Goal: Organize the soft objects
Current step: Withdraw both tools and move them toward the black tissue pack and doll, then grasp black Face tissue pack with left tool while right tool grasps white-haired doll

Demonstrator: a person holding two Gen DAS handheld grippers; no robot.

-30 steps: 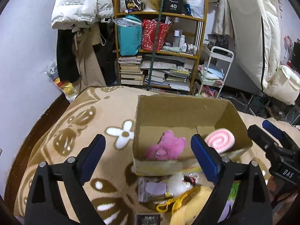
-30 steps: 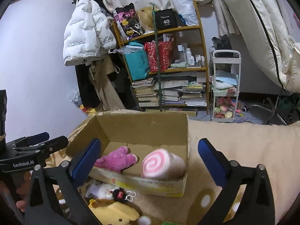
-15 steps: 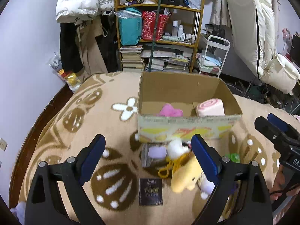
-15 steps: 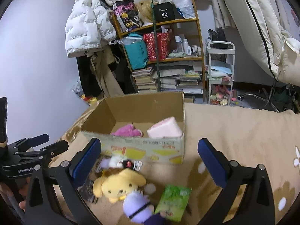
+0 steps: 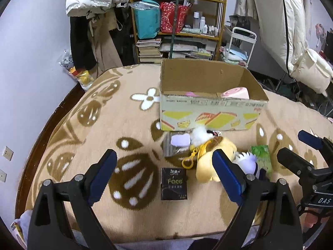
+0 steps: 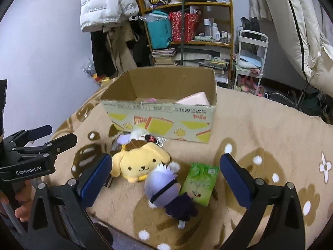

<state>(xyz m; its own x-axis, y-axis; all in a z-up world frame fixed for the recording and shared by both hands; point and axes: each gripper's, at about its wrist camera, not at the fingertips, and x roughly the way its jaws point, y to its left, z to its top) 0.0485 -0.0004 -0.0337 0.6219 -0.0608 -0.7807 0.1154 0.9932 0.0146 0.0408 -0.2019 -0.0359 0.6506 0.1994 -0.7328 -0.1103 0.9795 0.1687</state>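
Both the left gripper [image 5: 164,173] and right gripper [image 6: 166,179] hung spread wide and empty above the yellow dog plush [image 6: 141,162], near the cardboard box [image 6: 164,120].

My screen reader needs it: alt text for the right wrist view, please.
The open right gripper hovers over a yellow dog plush, a purple-haired doll and a green packet on a tan blanket, before a cardboard box.

Yellow dog plush [image 6: 141,164], tan flower-patterned blanket [image 6: 260,129], seemingly green packet [image 6: 199,182]
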